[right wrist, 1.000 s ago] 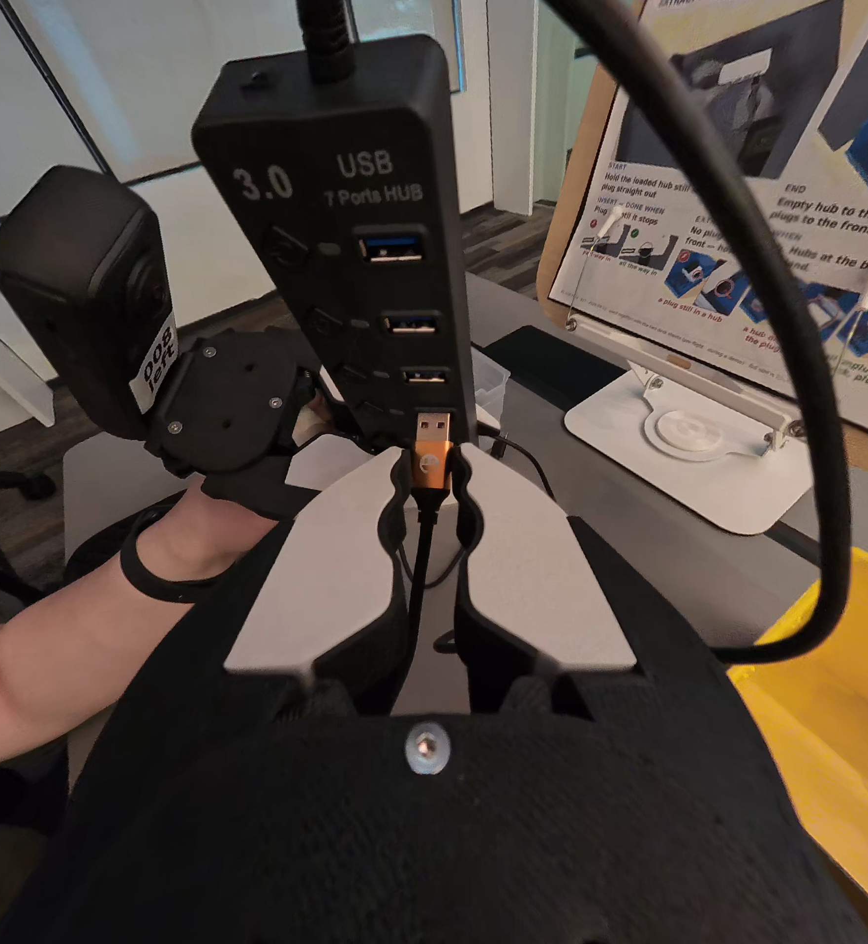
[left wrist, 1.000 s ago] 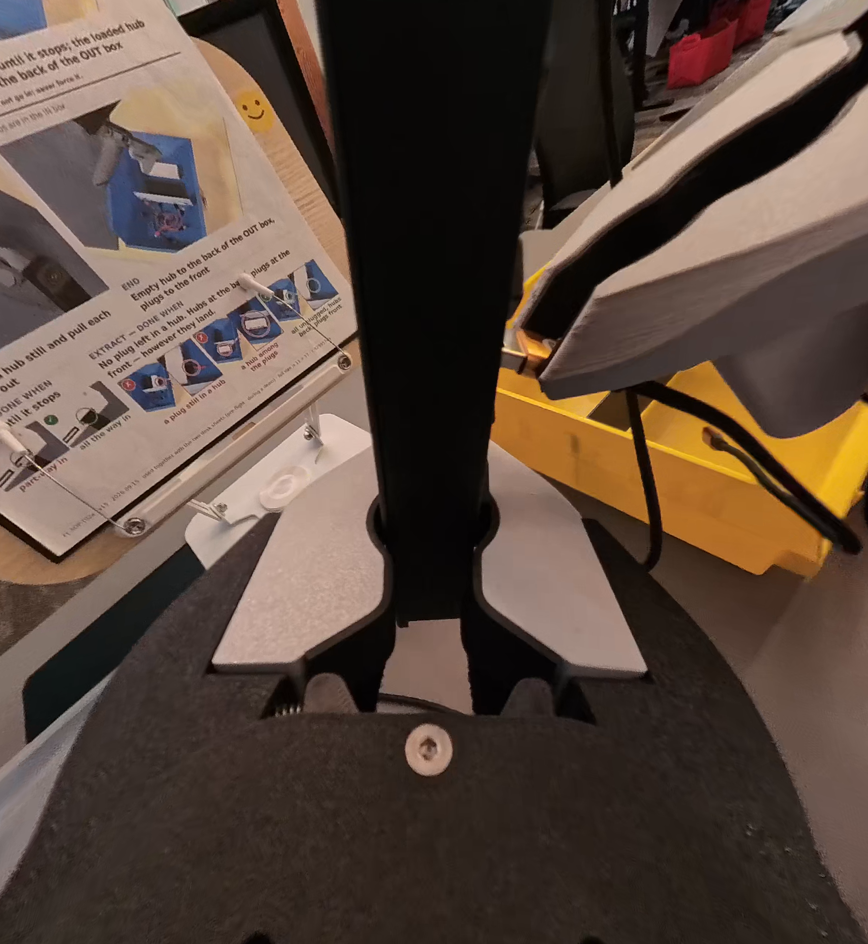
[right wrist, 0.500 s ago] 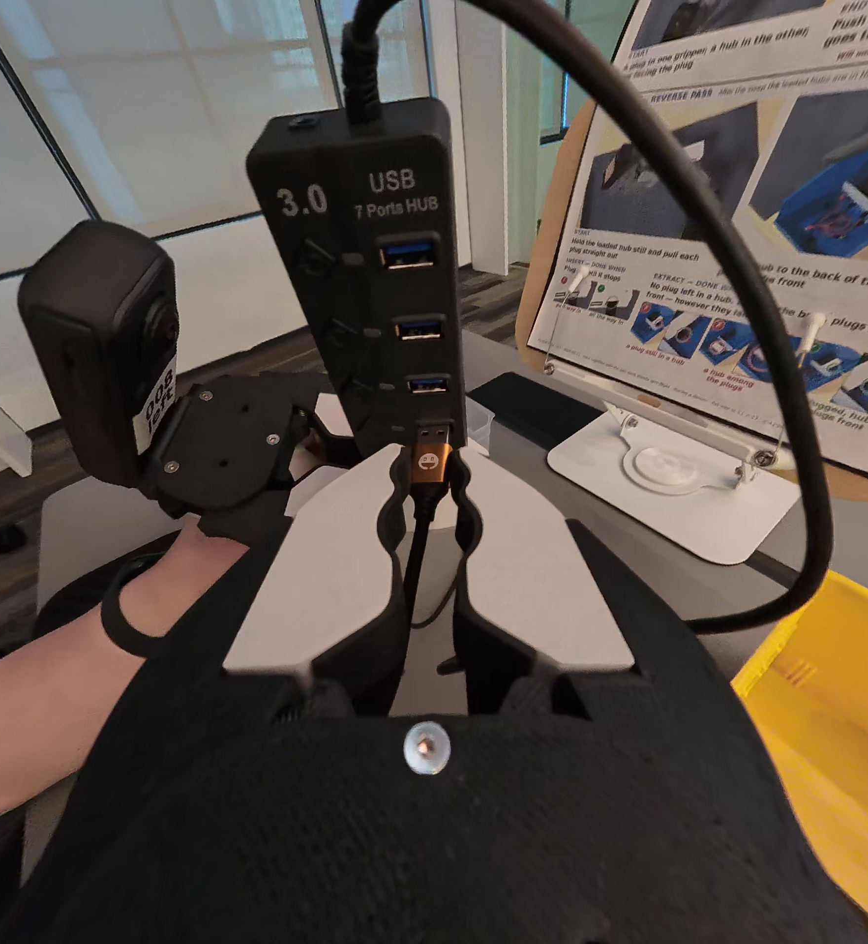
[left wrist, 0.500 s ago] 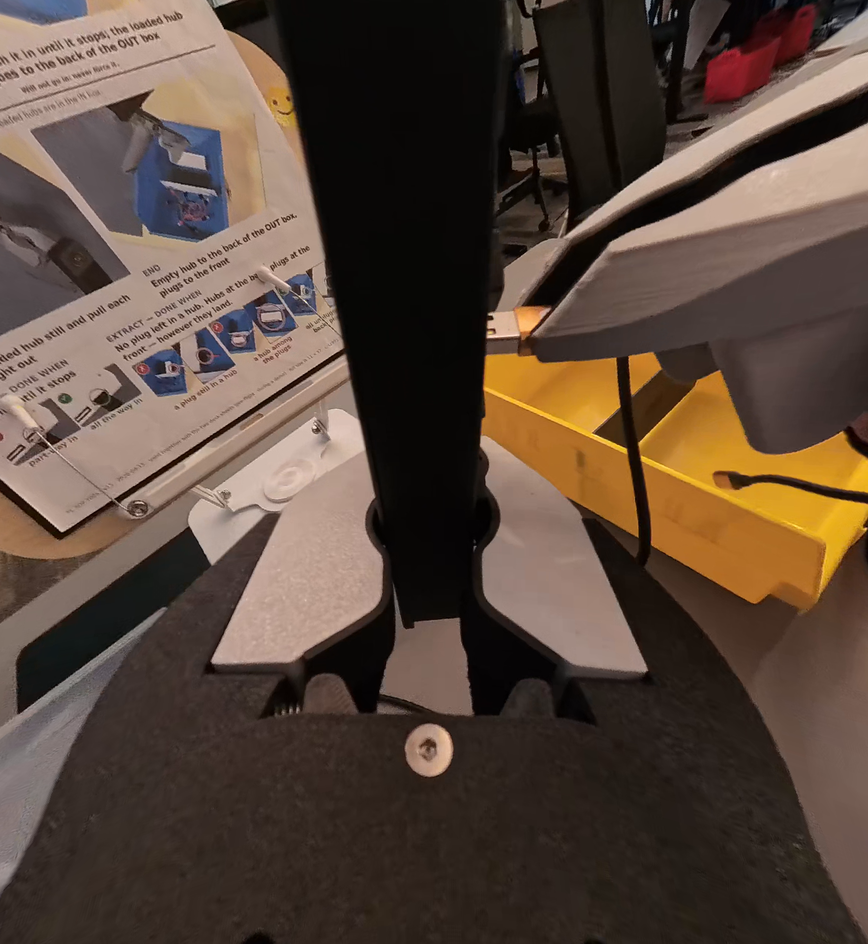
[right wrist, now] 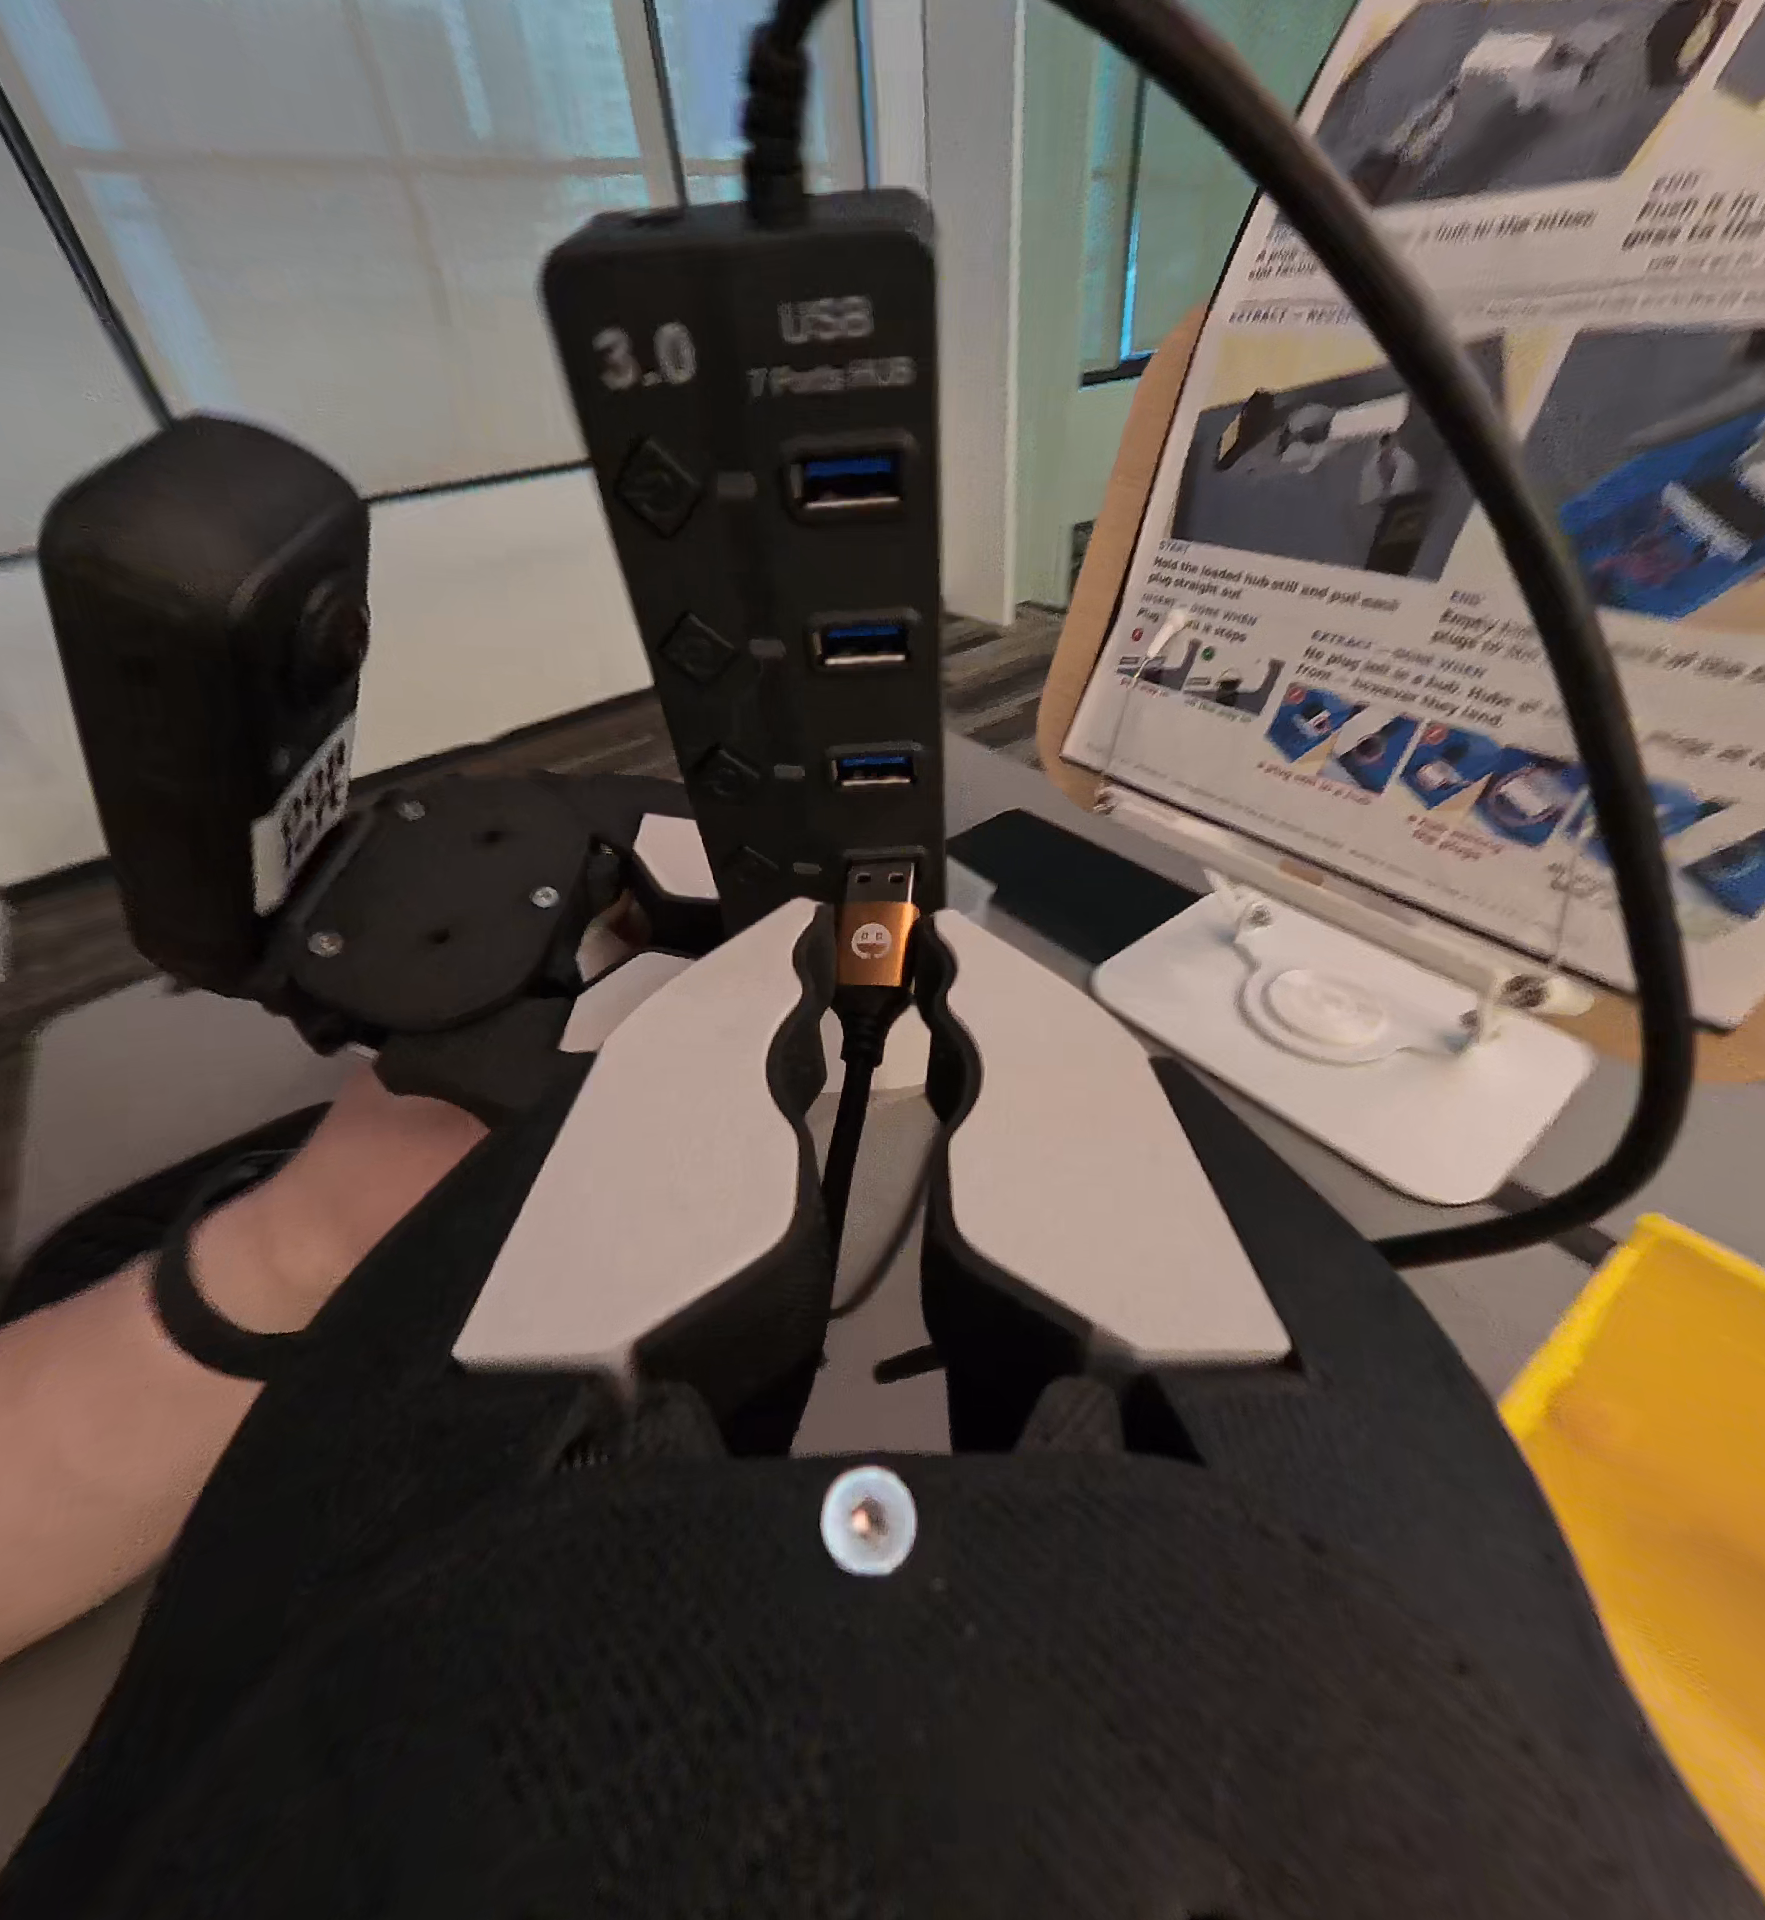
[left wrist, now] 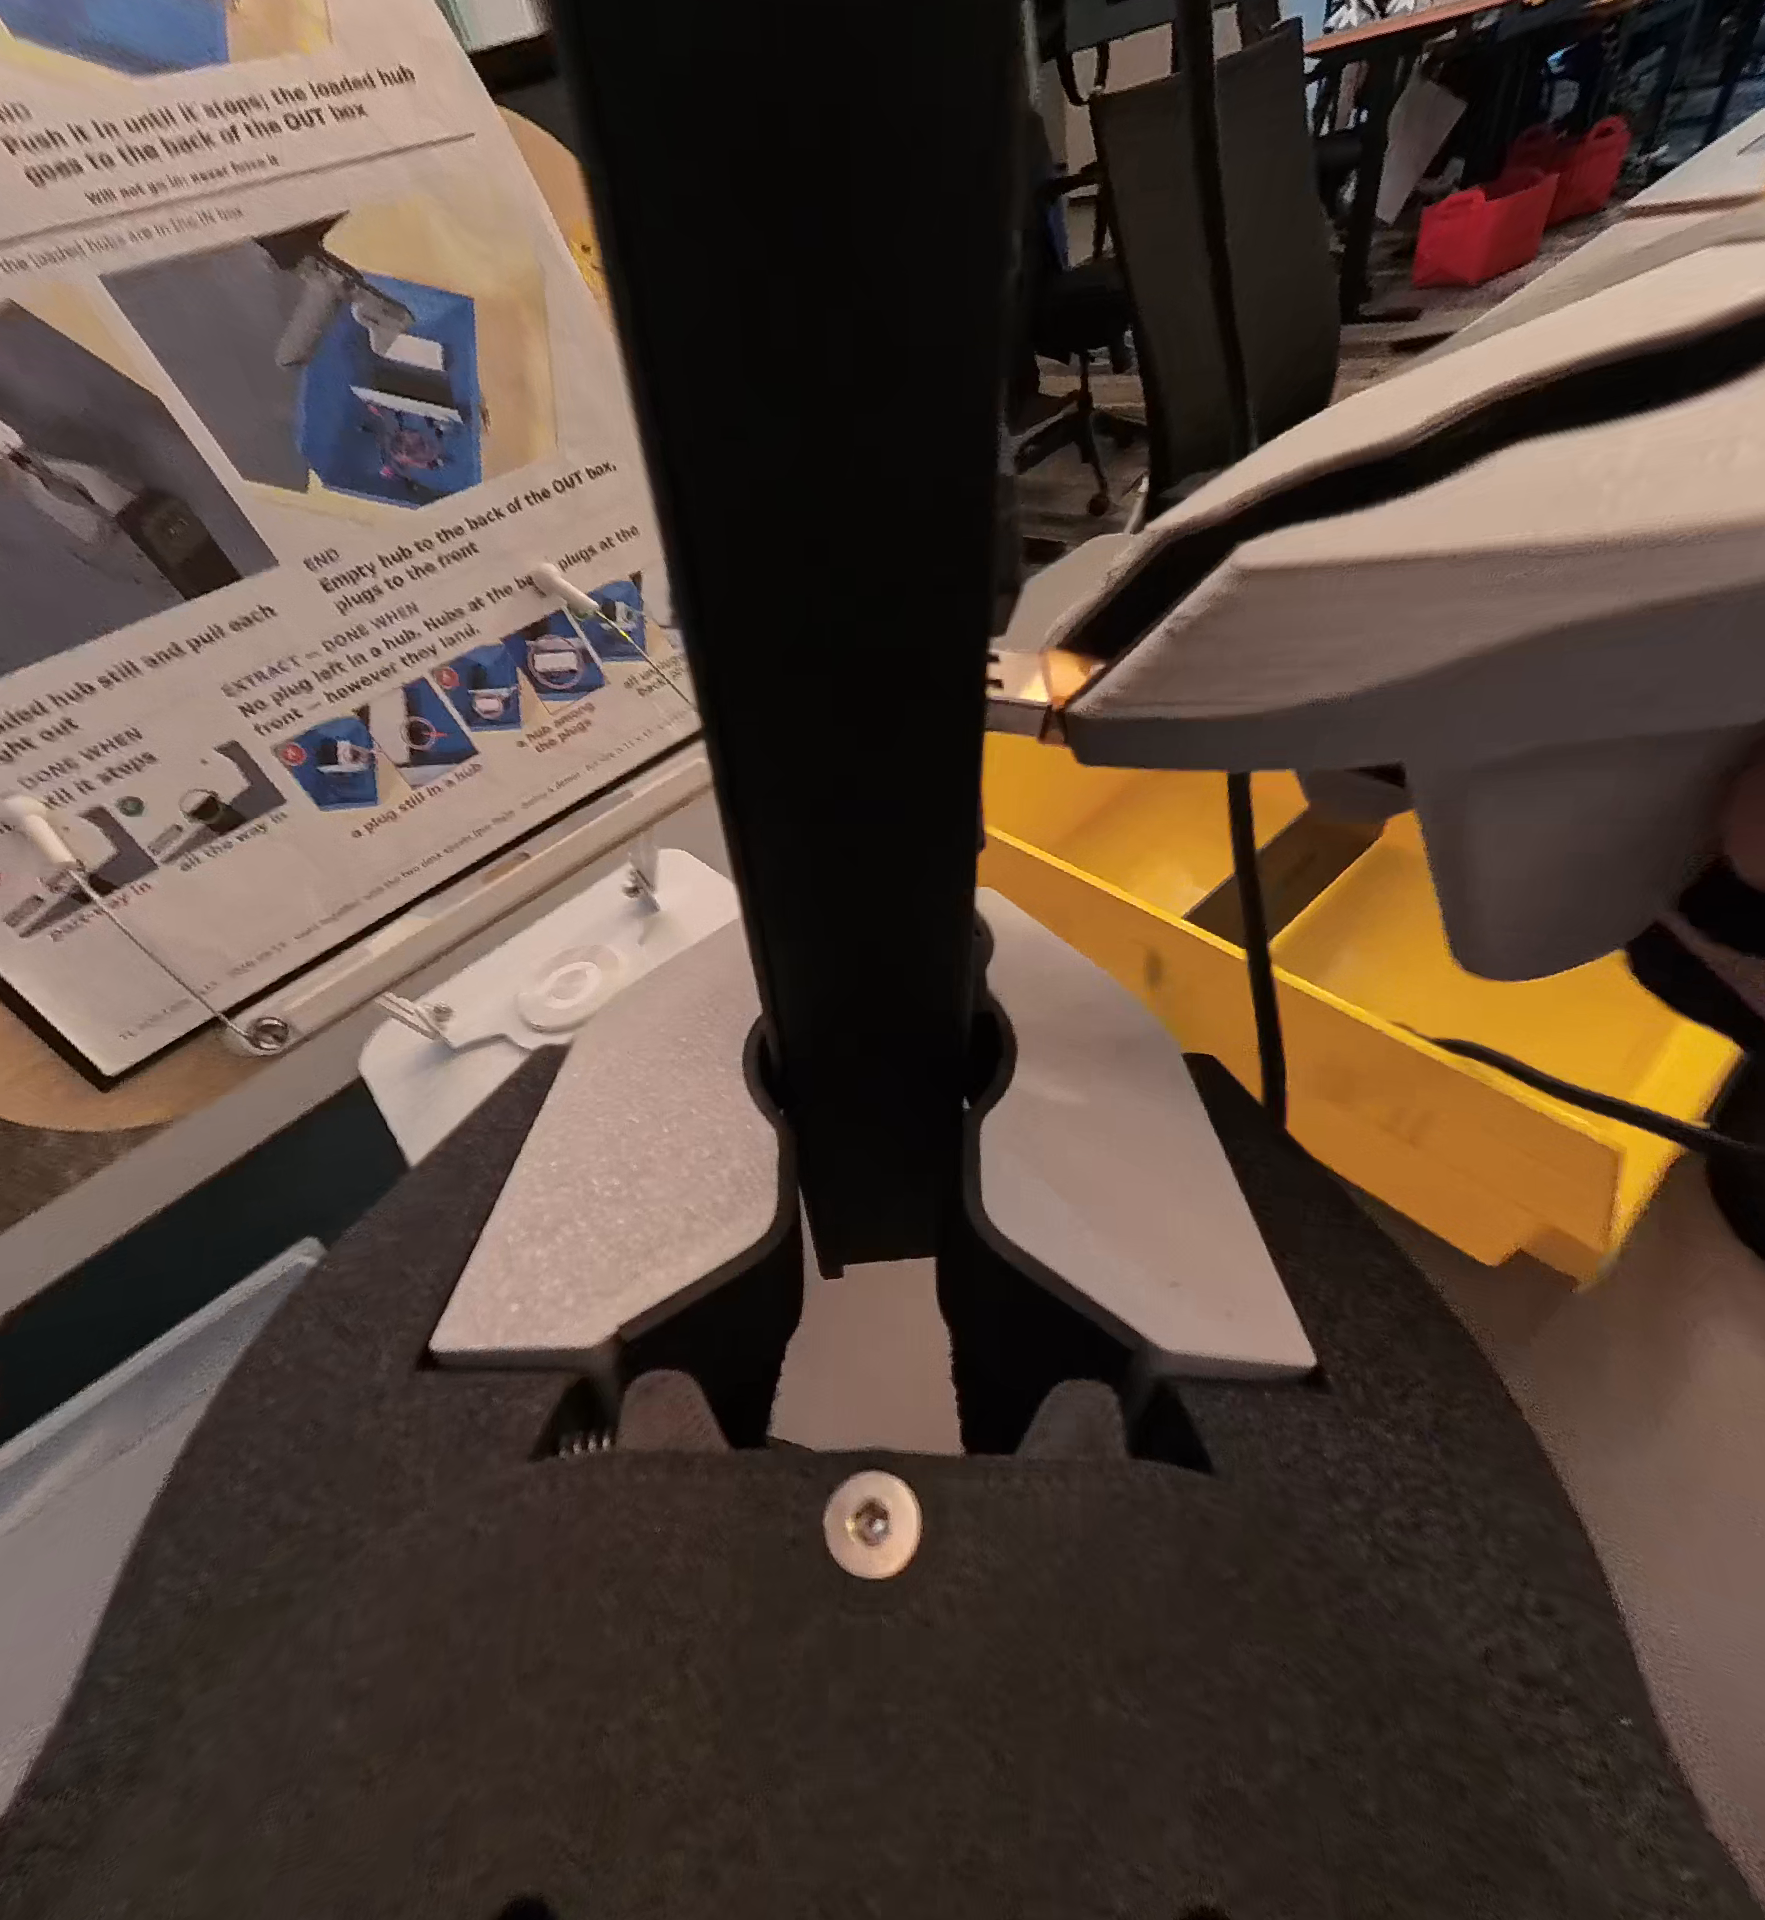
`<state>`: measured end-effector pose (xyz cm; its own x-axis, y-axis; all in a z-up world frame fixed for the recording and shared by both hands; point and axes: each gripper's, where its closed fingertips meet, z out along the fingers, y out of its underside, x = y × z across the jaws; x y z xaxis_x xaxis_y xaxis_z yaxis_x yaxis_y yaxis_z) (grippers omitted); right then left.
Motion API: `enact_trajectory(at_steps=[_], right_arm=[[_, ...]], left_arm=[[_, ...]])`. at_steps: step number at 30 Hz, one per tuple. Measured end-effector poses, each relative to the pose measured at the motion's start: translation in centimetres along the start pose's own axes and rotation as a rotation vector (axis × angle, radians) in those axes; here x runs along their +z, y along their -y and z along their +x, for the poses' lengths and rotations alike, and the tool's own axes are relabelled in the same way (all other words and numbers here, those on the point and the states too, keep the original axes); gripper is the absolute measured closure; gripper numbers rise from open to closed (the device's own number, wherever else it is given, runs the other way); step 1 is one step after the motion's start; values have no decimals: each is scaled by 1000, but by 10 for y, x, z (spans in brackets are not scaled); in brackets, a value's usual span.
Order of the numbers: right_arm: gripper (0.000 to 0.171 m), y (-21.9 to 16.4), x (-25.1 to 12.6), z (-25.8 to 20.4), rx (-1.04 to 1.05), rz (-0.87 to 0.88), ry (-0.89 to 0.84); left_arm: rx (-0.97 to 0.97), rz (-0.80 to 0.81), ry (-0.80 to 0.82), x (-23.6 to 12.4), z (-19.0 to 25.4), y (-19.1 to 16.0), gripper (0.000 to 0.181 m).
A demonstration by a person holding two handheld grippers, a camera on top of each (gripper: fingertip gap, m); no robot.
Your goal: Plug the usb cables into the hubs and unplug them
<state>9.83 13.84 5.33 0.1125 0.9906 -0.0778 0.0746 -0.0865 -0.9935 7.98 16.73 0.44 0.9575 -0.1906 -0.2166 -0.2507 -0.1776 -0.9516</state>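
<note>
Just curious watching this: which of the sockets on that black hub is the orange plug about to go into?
The fourth socket down on the black plastic USB hub; the orange metal plug sits at it, while the three blue sockets above are empty.

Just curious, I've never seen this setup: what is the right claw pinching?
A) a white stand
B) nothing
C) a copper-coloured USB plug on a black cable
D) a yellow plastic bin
C: the right claw is shut on the copper-coloured USB plug, its metal tip at the black seven-port hub.
</note>
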Motion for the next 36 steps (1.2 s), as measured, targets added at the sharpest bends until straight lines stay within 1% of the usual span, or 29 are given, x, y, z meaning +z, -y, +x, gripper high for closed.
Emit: enact_trajectory(at_steps=[3, 5, 10, 15, 17, 21, 29, 31, 36], right_arm=[[156, -1, -2, 1, 106, -10, 59], [156, -1, -3, 3, 95, -12, 48], [156, 1, -3, 1, 42, -2, 26], [156, 7, -7, -3, 2, 32, 45], [156, 9, -6, -4, -22, 55, 34], [155, 8, -2, -4, -84, 50, -12], [154, 3, -3, -1, -175, -6, -79], [155, 4, -3, -2, -188, 5, -81], [155, 6, -6, -3, -147, 16, -58]], left_arm=[[72, 7, 45, 1, 0, 1, 155], [108, 5, 59, 3, 2, 1, 154], [101, 23, 51, 2, 2, 2, 155], [136, 55, 0, -2, 9, 8, 154], [115, 71, -2, -2, 9, 9, 155], [-27, 72, -67, 0, 7, 7, 155], [-67, 49, -18, 0, 0, 3, 155], [-82, 55, -26, -1, -1, 4, 155], [-57, 70, -22, -2, 2, 8, 155]])
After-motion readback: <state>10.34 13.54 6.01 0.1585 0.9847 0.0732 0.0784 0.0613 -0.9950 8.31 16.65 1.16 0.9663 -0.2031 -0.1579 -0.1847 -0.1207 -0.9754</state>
